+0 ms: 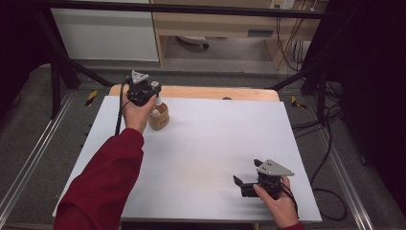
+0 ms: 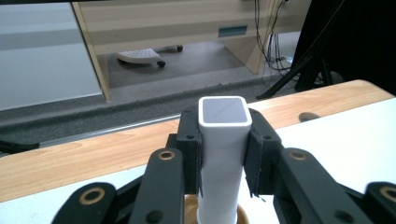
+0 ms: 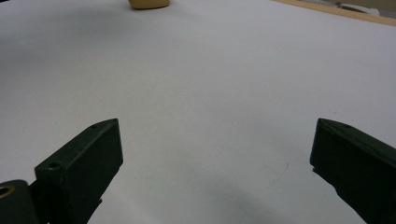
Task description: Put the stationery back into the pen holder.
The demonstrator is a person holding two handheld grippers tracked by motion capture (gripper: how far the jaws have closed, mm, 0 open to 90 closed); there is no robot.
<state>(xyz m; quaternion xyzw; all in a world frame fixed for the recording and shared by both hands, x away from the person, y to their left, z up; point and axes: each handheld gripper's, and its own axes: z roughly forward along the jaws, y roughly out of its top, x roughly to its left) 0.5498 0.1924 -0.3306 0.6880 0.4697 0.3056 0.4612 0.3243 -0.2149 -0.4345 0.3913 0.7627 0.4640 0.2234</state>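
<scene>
Taken from the left, the left claw is found at the far left part of the tabletop, directly above the wooden cup that serves here as the landmark. Its jaws are pinched on a white square-sectioned bottle, which is gripped on two opposite flat sides just below the grey-faced top. In the left gripper view the bottle's lower end is seen at or just inside the mouth of the cup; how deep it sits cannot be told.

The bottle is judged to be light, stiff and smooth-skinned plastic — likely to slip if squeezed loosely, unlikely to crush under a firm pinch. Its flat faces are the best place to be held, high up as now, so that the lower end stays free to enter the cup. The cup is judged light and rigid, and easily tipped or pushed along the tabletop if its rim is nudged sideways.

Well to the right of the cup and nearer the person, the right claw is held low over bare tabletop — its jaws spread wide, with nothing between them.
</scene>
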